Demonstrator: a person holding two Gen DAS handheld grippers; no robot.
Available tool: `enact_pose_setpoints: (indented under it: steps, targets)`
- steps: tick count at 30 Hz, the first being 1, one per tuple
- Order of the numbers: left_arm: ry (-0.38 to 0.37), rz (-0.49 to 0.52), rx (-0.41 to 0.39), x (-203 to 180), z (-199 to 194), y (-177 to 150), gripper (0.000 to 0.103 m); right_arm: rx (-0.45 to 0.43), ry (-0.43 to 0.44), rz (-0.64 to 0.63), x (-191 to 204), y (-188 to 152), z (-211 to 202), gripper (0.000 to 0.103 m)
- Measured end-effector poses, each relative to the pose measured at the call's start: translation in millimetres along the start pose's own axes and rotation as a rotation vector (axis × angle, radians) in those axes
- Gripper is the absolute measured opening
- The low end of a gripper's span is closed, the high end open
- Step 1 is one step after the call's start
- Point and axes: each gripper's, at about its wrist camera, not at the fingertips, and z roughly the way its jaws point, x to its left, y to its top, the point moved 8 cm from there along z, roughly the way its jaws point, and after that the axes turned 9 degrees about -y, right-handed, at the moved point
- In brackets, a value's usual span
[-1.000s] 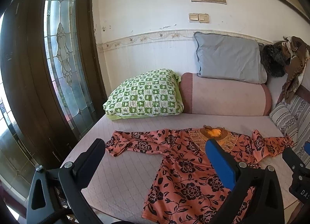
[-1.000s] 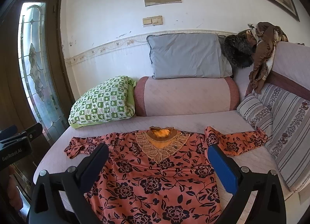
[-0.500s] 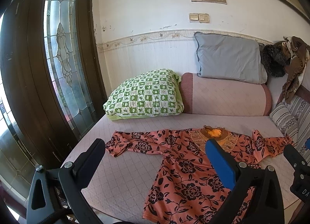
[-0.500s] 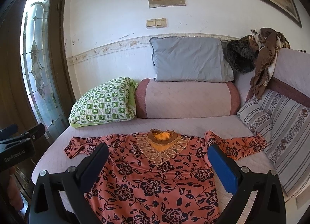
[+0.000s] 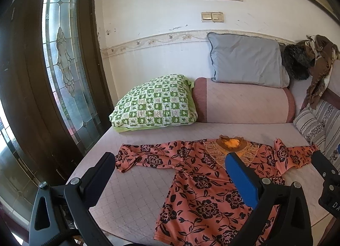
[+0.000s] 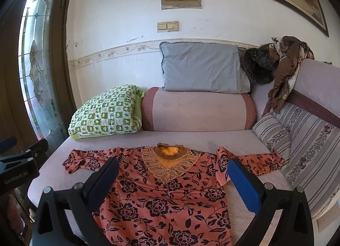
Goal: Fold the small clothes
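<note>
A daybed (image 6: 212, 137) stands against a white wall. A blouse (image 6: 161, 199) is spread flat at its front edge, sleeves out. Thin, limp, light fabric is judged; a sleeve end is best pinched. Both the left tool (image 5: 170, 178) and right tool (image 6: 173, 182) are held apart, empty.

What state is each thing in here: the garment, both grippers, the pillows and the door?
Floral blouse: spread flat on the daybed, sleeves out to both sides, unfolded.
Left gripper: open, holding nothing, above the blouse.
Right gripper: open, holding nothing, above the blouse.
Green checked pillow: lying against the bolster.
Grey pillow: propped upright against the wall.
Brown cloth: draped over the backrest.
Door: shut.
</note>
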Motion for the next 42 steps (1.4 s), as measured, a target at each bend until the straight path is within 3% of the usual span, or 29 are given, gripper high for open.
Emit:
enact_pose_setpoints:
  steps: [7, 16, 27, 32, 35, 37, 42]
  targets:
    - [-0.009, 0.019, 0.019, -10.0, 7.4, -1.8, 0.103, 0.015, -0.009, 0.013, -8.2, -2.5, 7.0, 0.103]
    - [-0.028, 0.038, 0.099, -27.3, 42.5, -15.3, 0.102, 0.056, -0.025, 0.018, -20.1, -11.4, 32.5, 0.103]
    - [-0.057, 0.049, 0.196, -57.0, 107.2, -33.6, 0.103, 0.149, -0.058, 0.044, -45.5, -30.0, 98.8, 0.103]
    - [-0.174, -0.001, 0.318, -68.6, 155.3, -52.9, 0.103, 0.188, -0.034, 0.073, -66.5, -38.2, 143.1, 0.103]
    - [-0.221, -0.033, 0.445, -71.2, 193.9, -81.2, 0.103, 0.220, 0.011, 0.148, -101.9, -51.5, 184.3, 0.103]
    - [-0.207, -0.038, 0.499, -67.9, 217.7, -99.7, 0.102, 0.253, -0.005, 0.232, -144.4, -66.3, 219.5, 0.103]
    - [-0.177, -0.042, 0.532, -61.5, 262.2, -128.5, 0.102, 0.324, -0.142, 0.564, -301.9, -122.1, 312.2, 0.103]
